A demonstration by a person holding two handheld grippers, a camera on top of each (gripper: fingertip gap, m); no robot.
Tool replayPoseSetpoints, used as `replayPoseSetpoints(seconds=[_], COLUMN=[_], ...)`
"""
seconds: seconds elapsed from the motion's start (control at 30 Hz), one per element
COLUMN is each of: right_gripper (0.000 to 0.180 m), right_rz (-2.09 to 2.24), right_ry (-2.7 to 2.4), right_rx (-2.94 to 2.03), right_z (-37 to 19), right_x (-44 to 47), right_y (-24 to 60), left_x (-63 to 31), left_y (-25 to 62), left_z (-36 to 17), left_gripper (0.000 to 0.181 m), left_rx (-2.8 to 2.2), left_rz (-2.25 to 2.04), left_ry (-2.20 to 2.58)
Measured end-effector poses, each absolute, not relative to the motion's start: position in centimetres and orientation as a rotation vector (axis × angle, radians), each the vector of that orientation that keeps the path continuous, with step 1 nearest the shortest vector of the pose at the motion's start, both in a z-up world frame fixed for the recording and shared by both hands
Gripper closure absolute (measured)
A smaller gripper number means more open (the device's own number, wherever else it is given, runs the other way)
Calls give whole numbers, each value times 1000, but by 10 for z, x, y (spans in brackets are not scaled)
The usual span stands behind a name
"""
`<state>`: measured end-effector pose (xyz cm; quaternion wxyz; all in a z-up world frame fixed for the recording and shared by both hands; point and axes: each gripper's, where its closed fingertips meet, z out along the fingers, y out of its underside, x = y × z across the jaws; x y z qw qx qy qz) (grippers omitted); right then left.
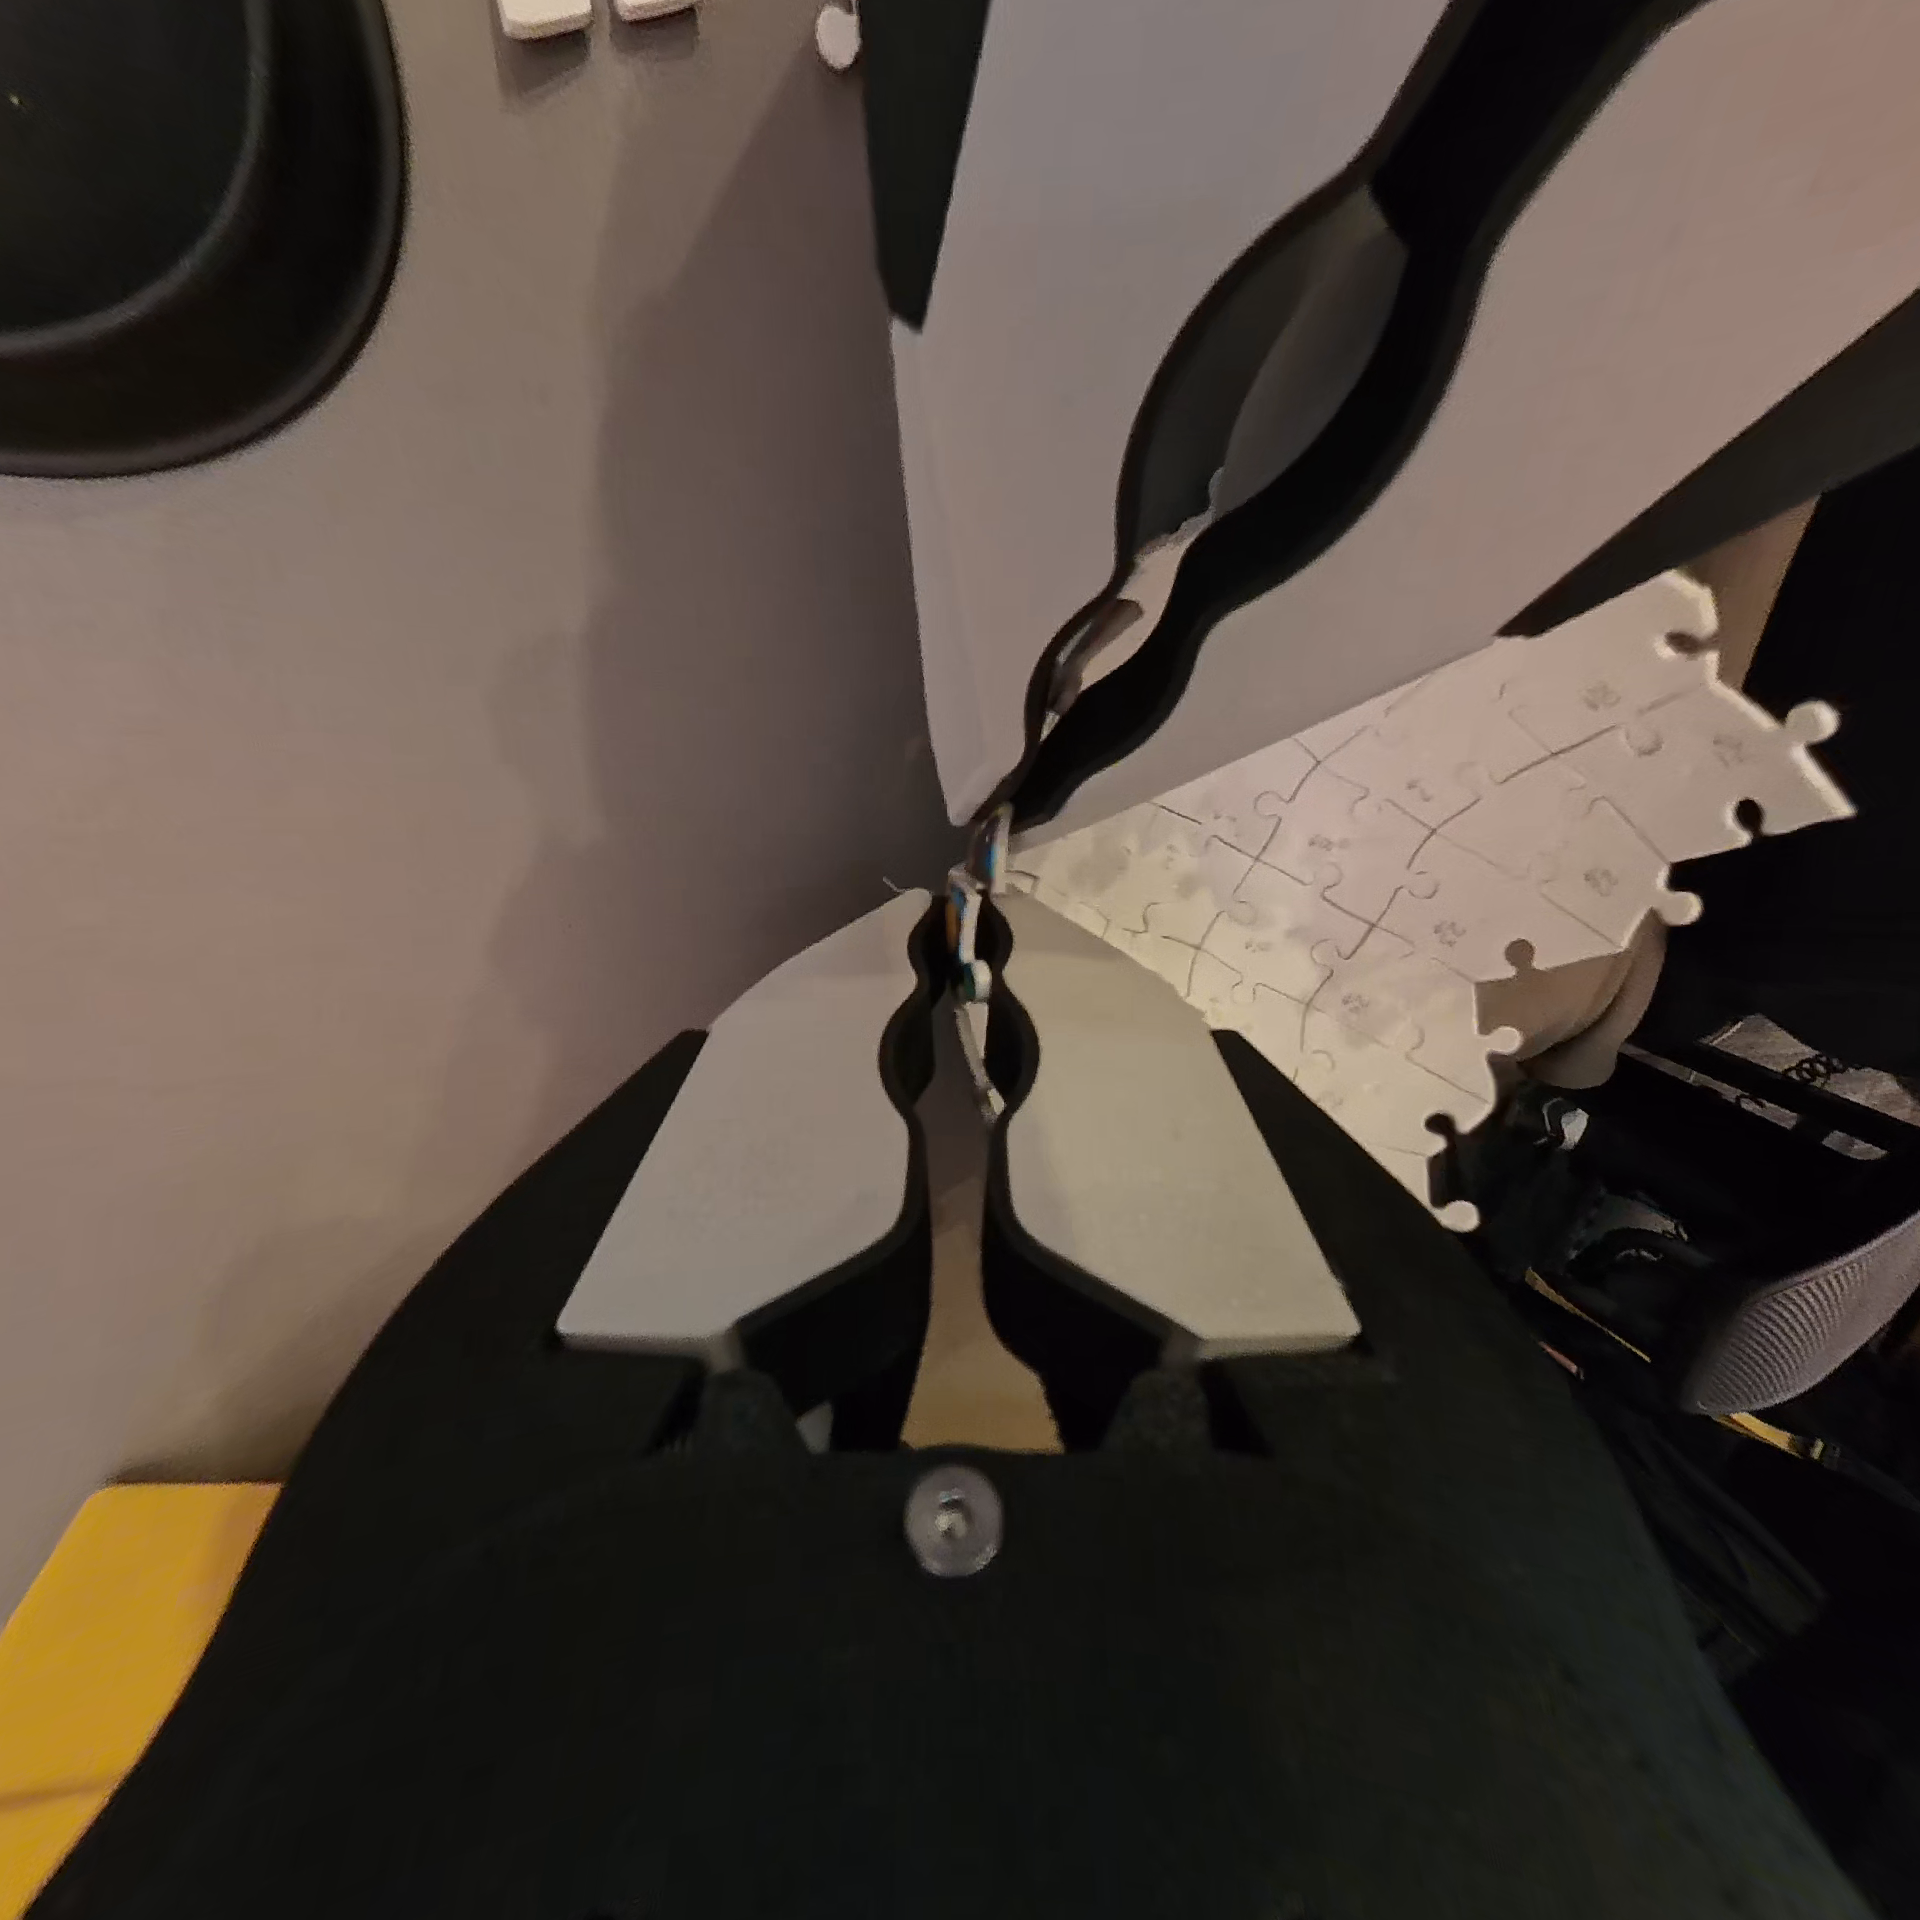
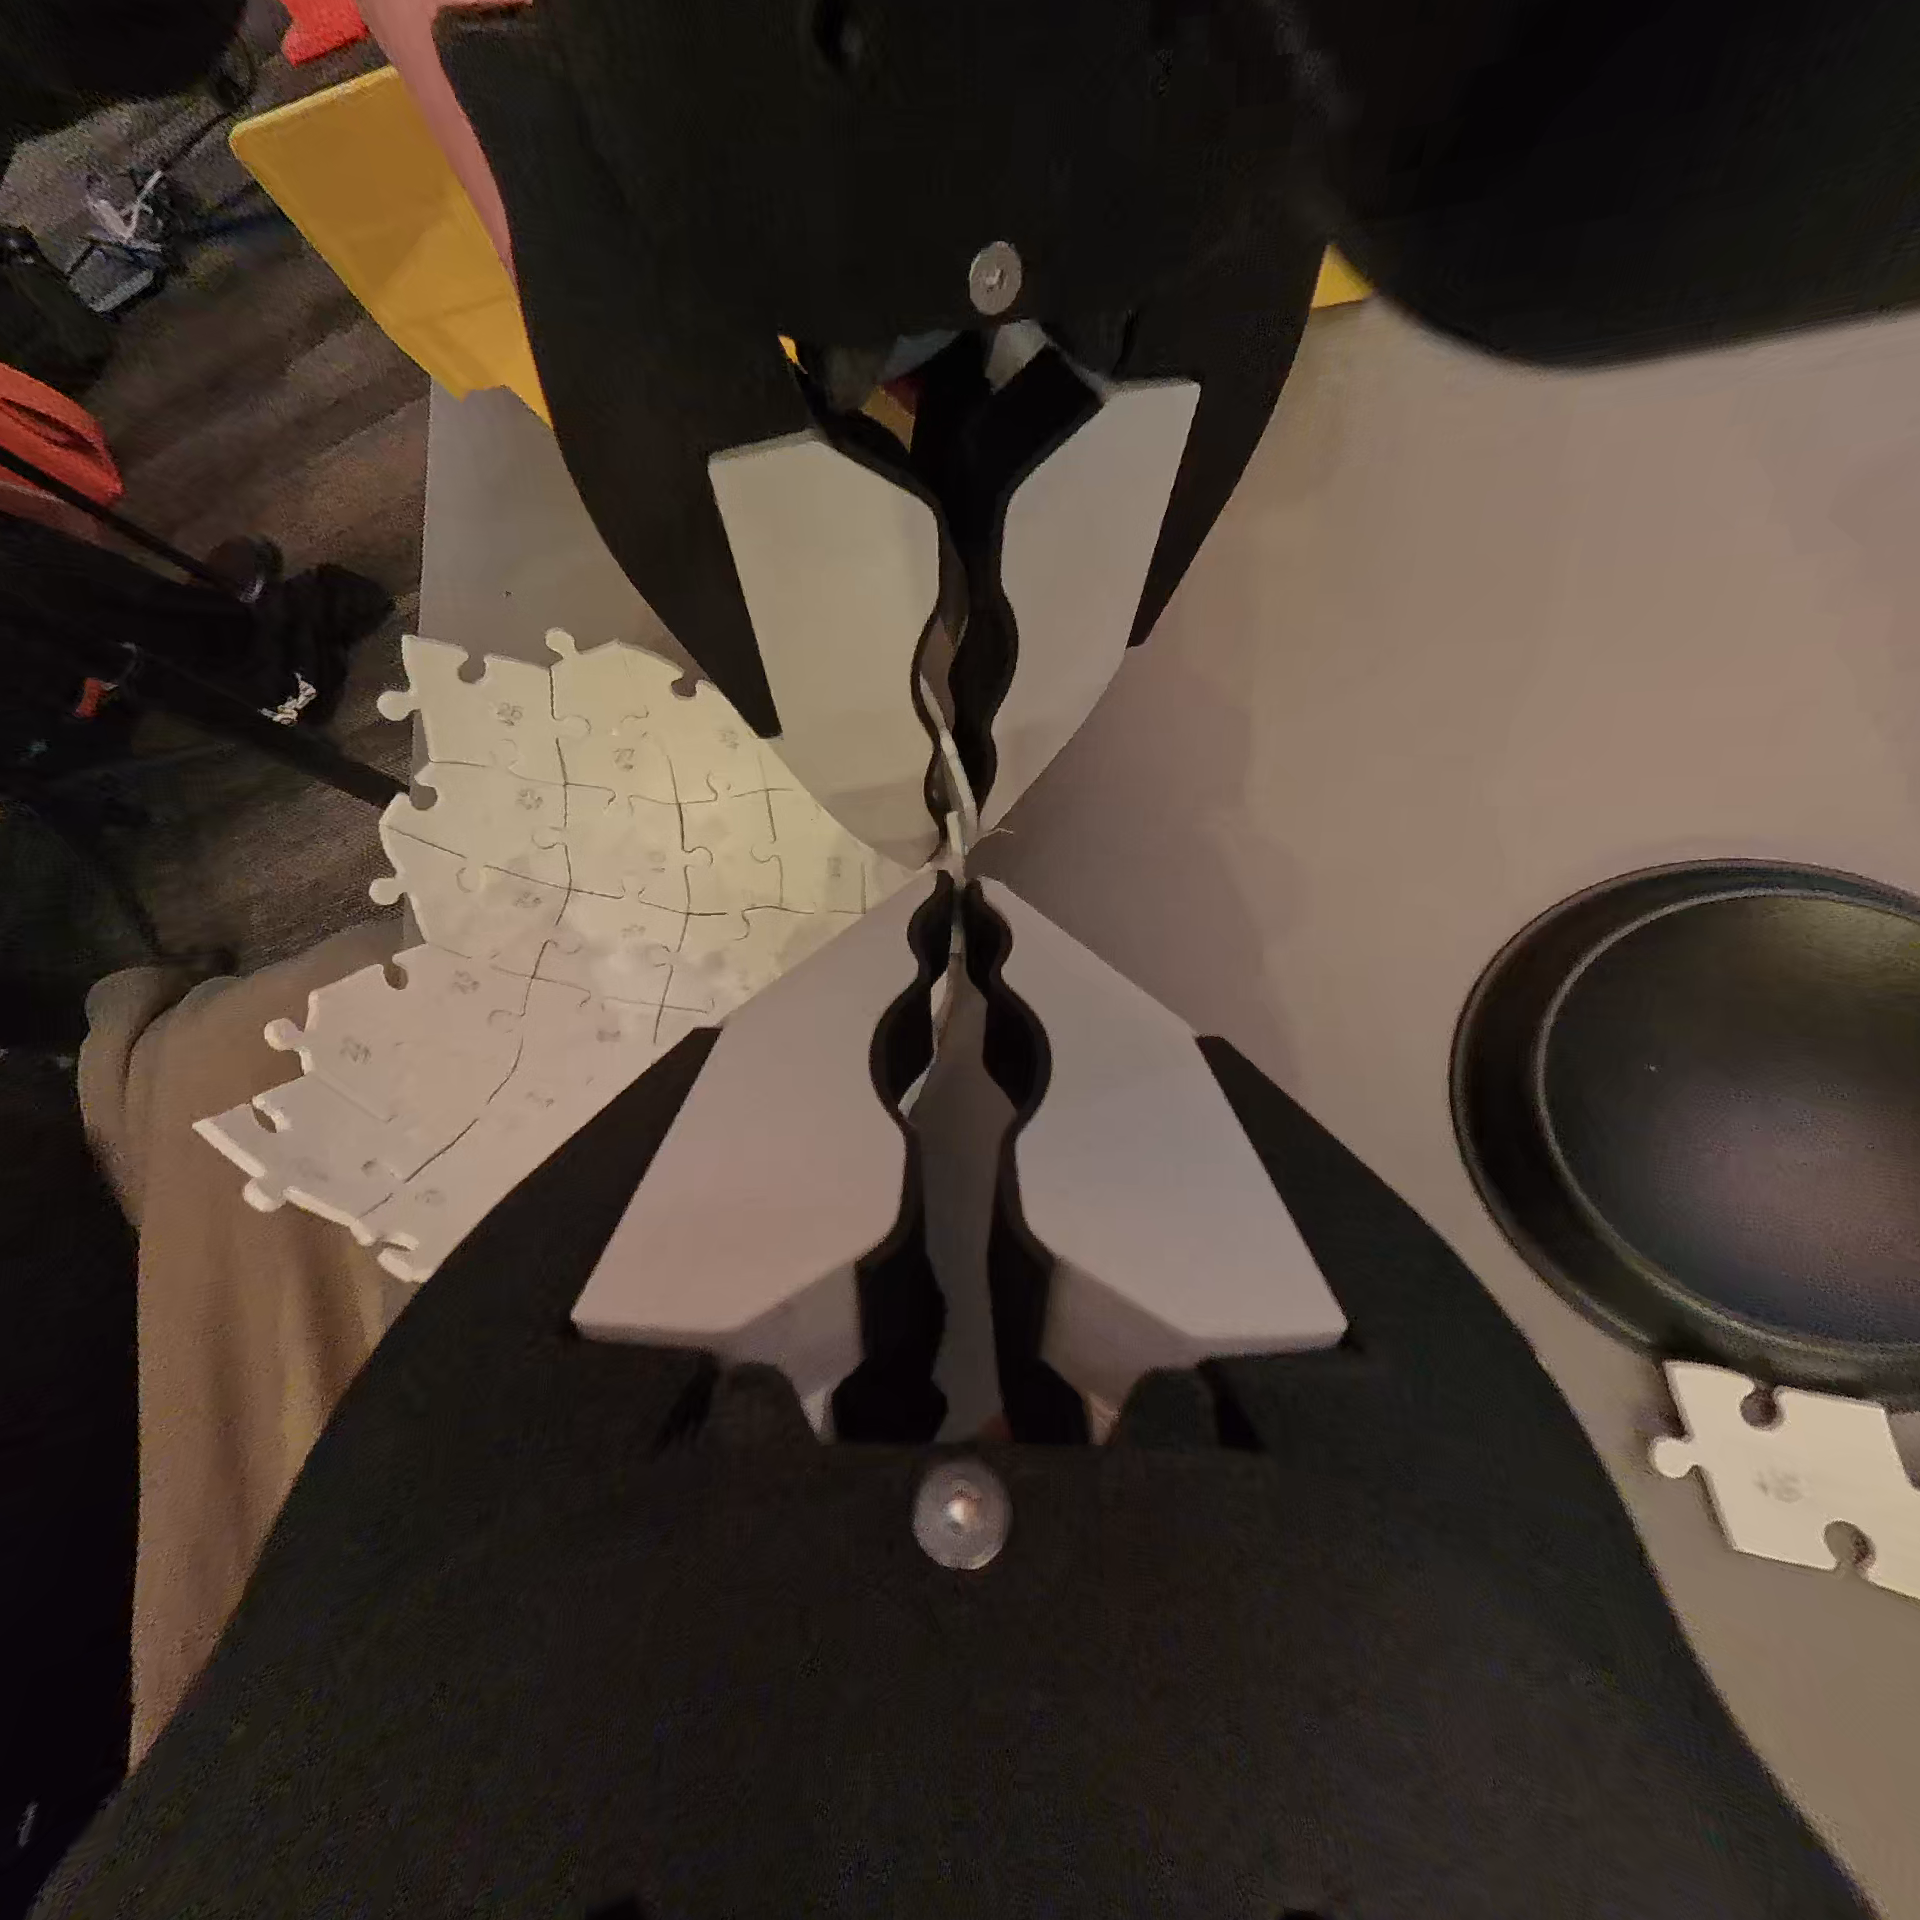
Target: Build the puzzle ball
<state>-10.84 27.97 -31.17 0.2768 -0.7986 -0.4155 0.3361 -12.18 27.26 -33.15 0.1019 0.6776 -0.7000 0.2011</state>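
My left gripper [image 1: 961, 914] and right gripper [image 2: 961, 896] meet tip to tip above the grey table [image 2: 1351, 727]. Each is shut on a thin white puzzle edge seen end-on: a strip [image 1: 975, 1003] with a little coloured print runs between my left jaws, and a white strip [image 2: 940, 997] between my right jaws. A curved assembled puzzle section [image 2: 540, 883], blank white side towards me, fans out from the meeting point; it also shows in the left wrist view [image 1: 1455, 883]. I cannot tell where the piece ends and the section begins. The right gripper [image 1: 992, 826] comes in from upper right in the left wrist view.
A black bowl [image 2: 1714, 1122] stands on the table to the right, with a loose white puzzle piece [image 2: 1787, 1475] at its rim. It also shows in the left wrist view [image 1: 156, 208]. A yellow block [image 2: 395, 229] lies at the table edge. Beige fabric [image 2: 239, 1143] and dark gear lie beyond the edge. Left tips and right tips are each some 15 centimetres from the loose white puzzle piece [image 2: 1787, 1475].
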Motion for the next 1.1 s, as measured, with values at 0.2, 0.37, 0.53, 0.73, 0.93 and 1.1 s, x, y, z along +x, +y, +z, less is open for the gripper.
replayPoseSetpoints(seconds=[0.2,0.37,0.53,0.73,0.93,1.1], right_gripper=[180,180,180,180,180,180], right_rz=[909,911,906,887,884,885], right_ry=[-1105,-1102,-1099,-1118,-1110,-1089], right_rx=[-2155,-2161,-2161,-2158,-2161,-2168], right_z=[-312,-312,-310,-312,-312,-312], right_x=[-108,-106,-106,-108,-108,-107], right_y=[280,279,280,279,280,281], left_x=[-121,-122,-123,-123,-122,-122], left_y=[274,273,273,272,271,272], left_z=[-331,-331,-331,-332,-330,-330], left_gripper=[177,177,177,177,176,177], left_rx=[2009,2007,2009,1998,2000,1995], left_rz=[606,602,607,599,621,613], left_ry=[-2068,-2067,-2067,-2071,-2066,-2073])
